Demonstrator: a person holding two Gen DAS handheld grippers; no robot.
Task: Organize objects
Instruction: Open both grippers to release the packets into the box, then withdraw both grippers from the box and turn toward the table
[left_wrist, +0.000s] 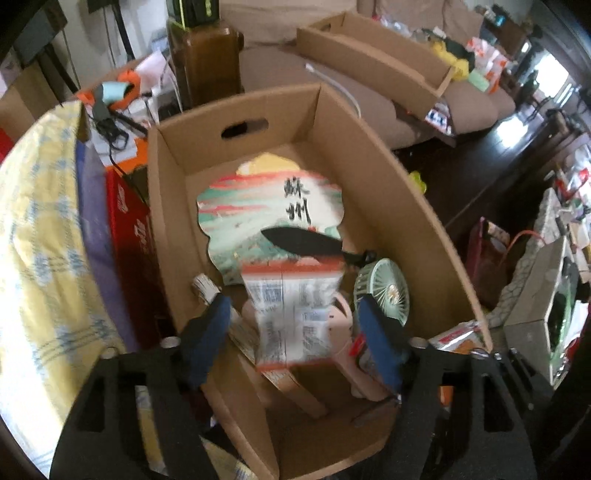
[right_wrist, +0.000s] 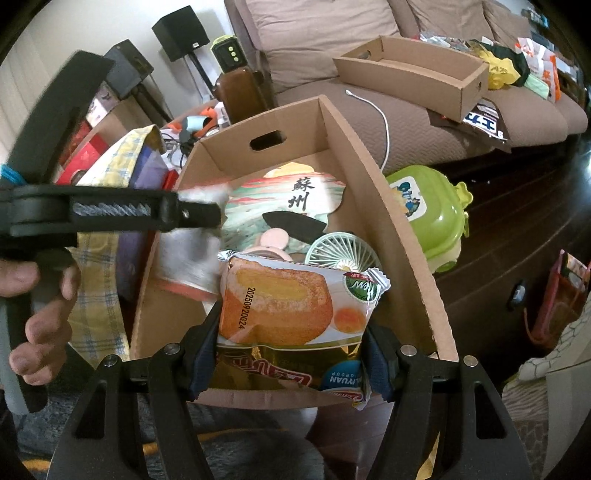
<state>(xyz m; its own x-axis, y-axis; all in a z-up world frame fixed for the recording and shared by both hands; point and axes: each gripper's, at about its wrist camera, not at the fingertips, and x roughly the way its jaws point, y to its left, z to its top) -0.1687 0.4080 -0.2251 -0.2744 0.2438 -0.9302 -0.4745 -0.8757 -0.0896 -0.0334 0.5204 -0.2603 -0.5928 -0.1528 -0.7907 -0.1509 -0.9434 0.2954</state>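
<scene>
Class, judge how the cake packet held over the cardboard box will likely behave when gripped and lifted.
The cake packet looks puffy and light, so squeezing may crush the cake. Its glossy film seems slippery between the right tongs. The crimped ends look floppy, so it may sag.

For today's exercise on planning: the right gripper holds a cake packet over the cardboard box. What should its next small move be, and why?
Probably lower the cake packet, clamped in the right gripper, into the cardboard box and release, since it hangs above the mint fan.
</scene>
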